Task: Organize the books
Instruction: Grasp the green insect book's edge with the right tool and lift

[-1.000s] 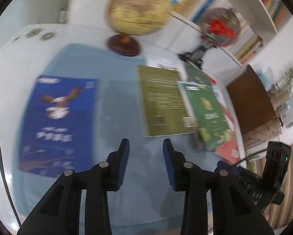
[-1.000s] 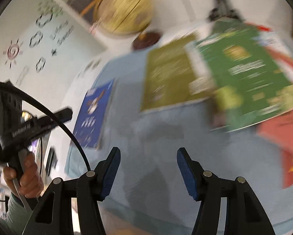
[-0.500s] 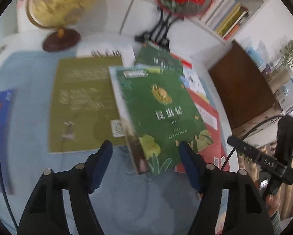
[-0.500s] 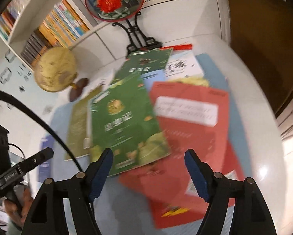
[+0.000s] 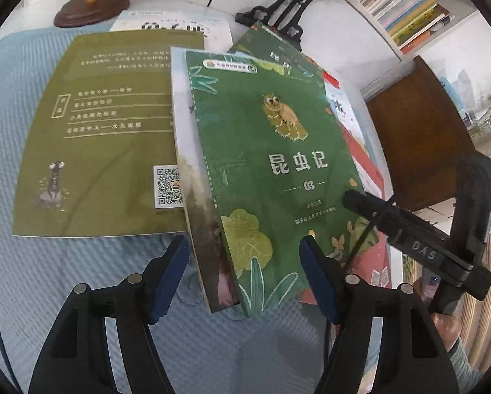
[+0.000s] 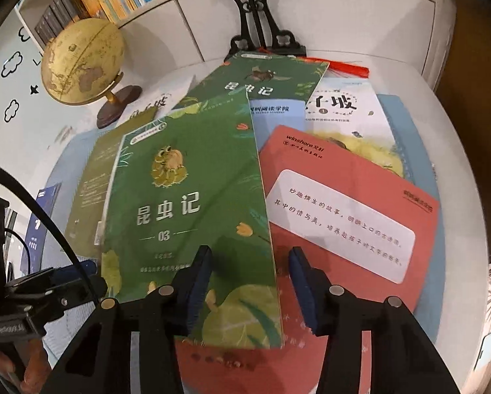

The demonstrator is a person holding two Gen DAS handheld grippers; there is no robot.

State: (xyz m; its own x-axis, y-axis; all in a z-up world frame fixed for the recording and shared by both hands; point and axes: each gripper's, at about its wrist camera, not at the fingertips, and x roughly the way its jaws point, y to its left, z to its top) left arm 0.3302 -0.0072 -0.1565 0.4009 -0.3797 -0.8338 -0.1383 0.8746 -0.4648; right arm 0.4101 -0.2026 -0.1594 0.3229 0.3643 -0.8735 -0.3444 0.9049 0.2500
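A green book marked 03 (image 5: 278,164) (image 6: 186,197) lies on top of a spread pile. Beneath it are a watercolour-covered book (image 5: 199,216) and a red book (image 6: 344,216). An olive book (image 5: 107,138) lies flat to its left. My left gripper (image 5: 243,275) is open, and the near corner of the green book and the book under it lie between its fingers. My right gripper (image 6: 250,289) straddles the green book's right edge. Its jaws are closing, with one pad over the green cover and the other over the red book, neither pressing.
A second green book (image 6: 268,78) and a white book (image 6: 344,108) lie further back on the blue mat (image 5: 64,289). A globe (image 6: 81,59) and a black fan stand (image 6: 255,32) stand at the back before bookshelves. A blue book (image 6: 36,226) lies far left and a brown cabinet (image 5: 419,138) stands to the right.
Both grippers swung from the bare mat over to the book pile and came down close to the green book. The left jaws widened. The right jaws widened, then narrowed.
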